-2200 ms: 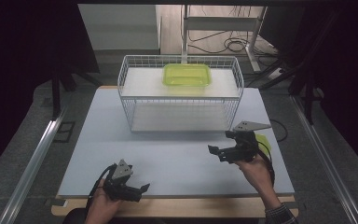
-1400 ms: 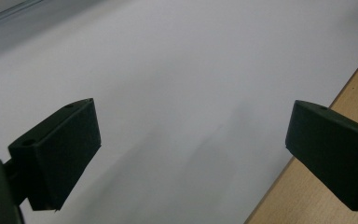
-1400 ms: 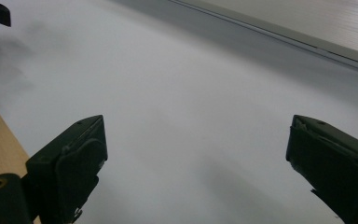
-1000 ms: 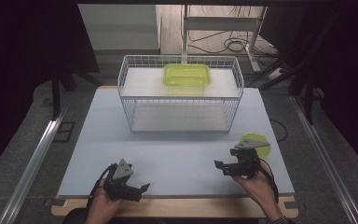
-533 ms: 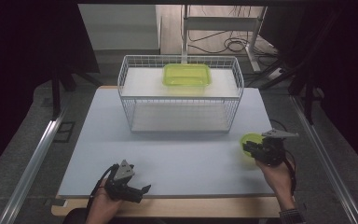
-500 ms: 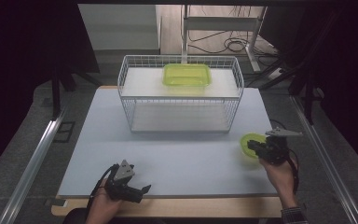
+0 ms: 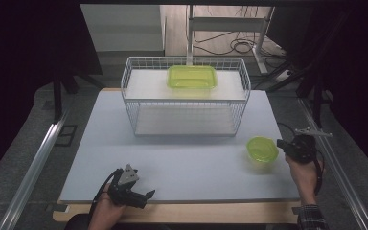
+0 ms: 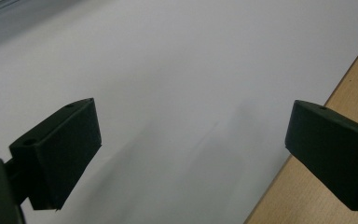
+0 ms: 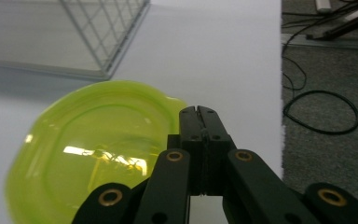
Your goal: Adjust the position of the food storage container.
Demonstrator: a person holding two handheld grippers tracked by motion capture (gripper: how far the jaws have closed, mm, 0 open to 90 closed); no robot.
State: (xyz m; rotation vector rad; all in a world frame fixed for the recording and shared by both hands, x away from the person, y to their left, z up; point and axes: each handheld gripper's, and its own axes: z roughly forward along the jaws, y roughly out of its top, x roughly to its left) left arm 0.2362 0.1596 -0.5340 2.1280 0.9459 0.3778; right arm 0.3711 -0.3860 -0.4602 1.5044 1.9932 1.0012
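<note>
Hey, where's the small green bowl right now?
In the high view the small green bowl sits at the table's right side, in front of the wire basket, beside the right claw.

The bowl (image 7: 262, 149) just left of the right tool (image 7: 281, 143) is clear yellow-green plastic, smooth and glossy, with bright highlights on its curved wall (image 9: 93, 154). That tool is matt black plastic with brass-coloured rivets. The left tool (image 7: 143, 197) has matt black pads (image 8: 60, 149). The counter (image 7: 182, 163) beneath both is a smooth, matt white sheet with a bare pale wood edge (image 8: 340, 93). Beyond them stands a thin white wire basket (image 7: 186, 96), holding a glossy green plastic tub (image 7: 192, 76).
</note>
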